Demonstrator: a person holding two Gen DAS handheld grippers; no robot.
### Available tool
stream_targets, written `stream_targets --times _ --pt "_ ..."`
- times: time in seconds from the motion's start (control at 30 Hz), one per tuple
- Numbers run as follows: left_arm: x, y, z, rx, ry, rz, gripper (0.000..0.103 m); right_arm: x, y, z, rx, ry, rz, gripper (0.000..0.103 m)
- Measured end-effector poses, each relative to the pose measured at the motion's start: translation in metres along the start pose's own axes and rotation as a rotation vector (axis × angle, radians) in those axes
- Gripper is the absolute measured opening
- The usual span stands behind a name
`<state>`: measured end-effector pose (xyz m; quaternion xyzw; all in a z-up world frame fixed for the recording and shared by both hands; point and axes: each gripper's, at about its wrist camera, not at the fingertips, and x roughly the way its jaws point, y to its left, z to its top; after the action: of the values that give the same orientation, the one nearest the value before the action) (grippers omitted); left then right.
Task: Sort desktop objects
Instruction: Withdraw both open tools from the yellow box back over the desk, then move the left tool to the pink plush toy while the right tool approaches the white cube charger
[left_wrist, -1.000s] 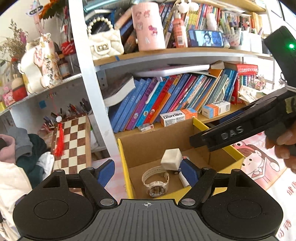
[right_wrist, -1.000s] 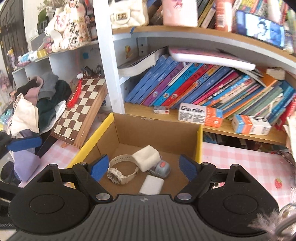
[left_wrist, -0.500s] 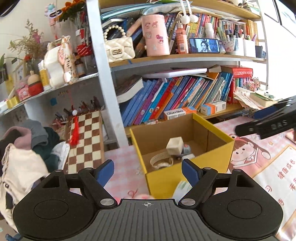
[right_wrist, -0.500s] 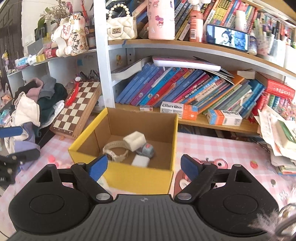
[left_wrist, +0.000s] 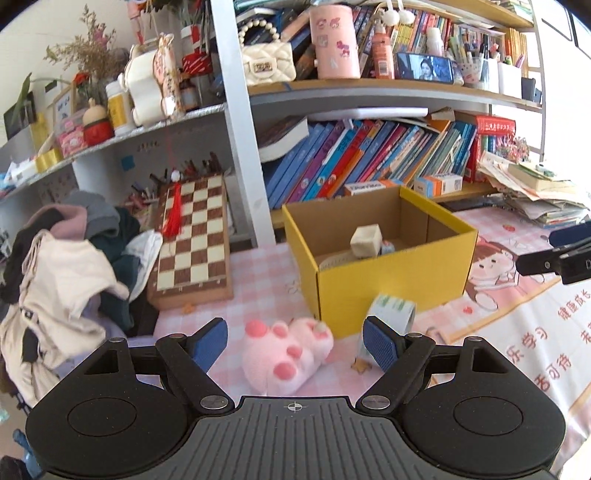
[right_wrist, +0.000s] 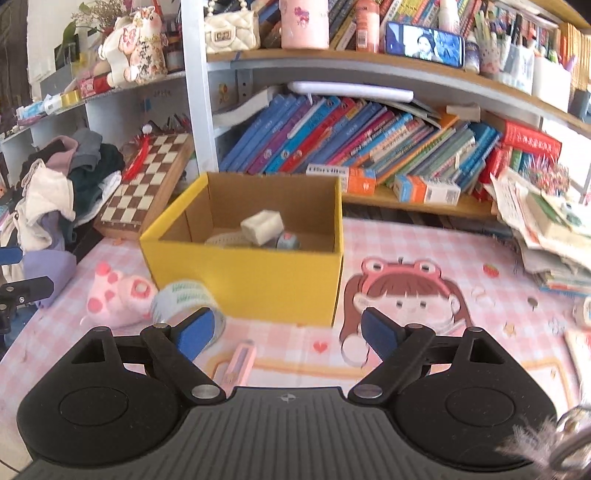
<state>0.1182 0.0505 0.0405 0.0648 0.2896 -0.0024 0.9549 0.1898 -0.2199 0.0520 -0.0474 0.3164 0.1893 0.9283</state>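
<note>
Yellow cardboard box (left_wrist: 395, 273), open-topped, on the pink checked table cover (right_wrist: 424, 236); all positions are given relative to it. Inside: a cream block (right_wrist: 261, 226), a watch strap (right_wrist: 225, 240) and a small grey object (right_wrist: 287, 242). Just before its front wall: a tape roll (left_wrist: 391, 310) on edge and a pink plush paw (left_wrist: 286, 354); nearer the camera, a pink utility knife (right_wrist: 240, 363). Left gripper (left_wrist: 295, 341): jaws wide apart, empty, pads flanking the paw without contact. Right gripper (right_wrist: 284, 332): jaws wide apart, empty, facing the box front.

Wide-spread, empty right tongs (right_wrist: 284, 332) face a yellow box (right_wrist: 251, 277), tape roll (right_wrist: 181, 299) and pink plush (right_wrist: 114, 295) beside it.
</note>
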Motion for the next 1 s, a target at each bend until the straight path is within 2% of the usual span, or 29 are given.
stream_targets --times 0.23,0.53,0.73,0.9,1.0 --pt "-0.002 -0.001 -0.025 -0.032 0.046 -0.008 0.083 -0.002 0.011 -0.034 -0.004 0.039 -0.026 0.086" --pt "0.0 -0.012 -0.05 -0.021 0.099 -0.011 0.083 0.0 0.016 -0.069 0.023 0.096 -0.042 0.086" --pt "0.002 -0.02 -0.061 -0.025 0.128 -0.015 0.083 0.001 0.022 -0.083 0.02 0.115 -0.037 0.086" --pt "0.004 -0.029 -0.069 -0.012 0.149 -0.023 0.083 0.003 0.035 -0.088 -0.034 0.125 -0.017 0.086" --pt "0.003 -0.033 -0.07 -0.001 0.149 -0.029 0.088 0.004 0.039 -0.088 -0.055 0.122 -0.011 0.086"
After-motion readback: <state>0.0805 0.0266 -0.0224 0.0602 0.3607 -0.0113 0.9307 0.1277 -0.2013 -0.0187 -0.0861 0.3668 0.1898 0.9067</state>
